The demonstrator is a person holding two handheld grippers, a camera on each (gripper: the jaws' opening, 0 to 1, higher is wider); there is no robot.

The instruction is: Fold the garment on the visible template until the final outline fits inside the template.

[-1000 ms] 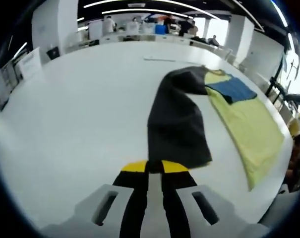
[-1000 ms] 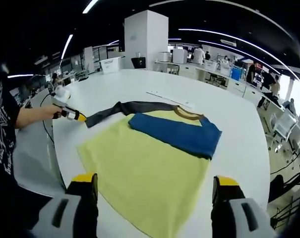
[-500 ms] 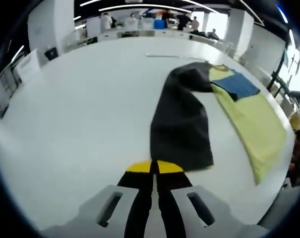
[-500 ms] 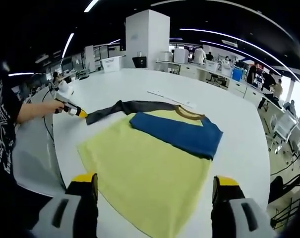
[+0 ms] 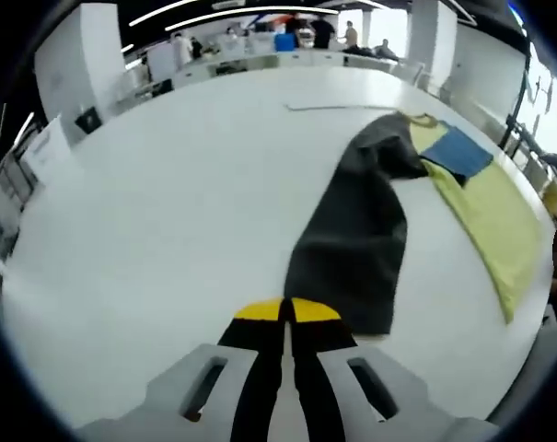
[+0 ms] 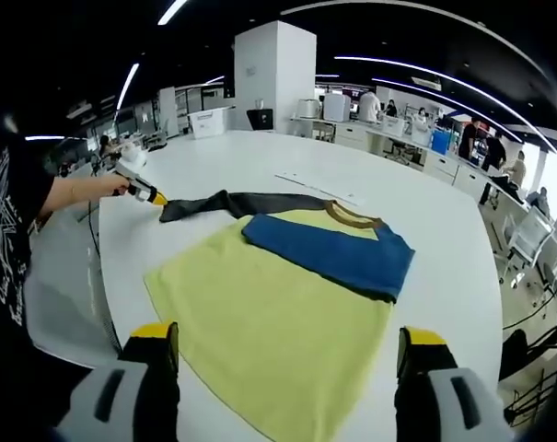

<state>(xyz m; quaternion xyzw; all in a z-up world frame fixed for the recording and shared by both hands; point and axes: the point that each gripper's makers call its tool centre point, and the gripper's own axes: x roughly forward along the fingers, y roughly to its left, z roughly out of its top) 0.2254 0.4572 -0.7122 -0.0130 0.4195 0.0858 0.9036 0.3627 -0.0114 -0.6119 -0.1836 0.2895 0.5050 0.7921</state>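
Gripping the cuff of the dark sleeve [image 5: 356, 249], the left gripper [image 5: 286, 310] has its jaws pressed together on the fabric. Right gripper [image 6: 287, 343]: jaws wide apart, hovering over the near hem. Yellow garment [image 6: 269, 322] lies flat on the white table [image 6: 444, 230], blue sleeve [image 6: 329, 253] folded across the chest, dark sleeve stretched out sideways.

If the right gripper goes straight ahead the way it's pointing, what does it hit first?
Probably the yellow shirt body, lying just ahead of the open right gripper; the folded blue sleeve lies farther on. Depth is uncertain.
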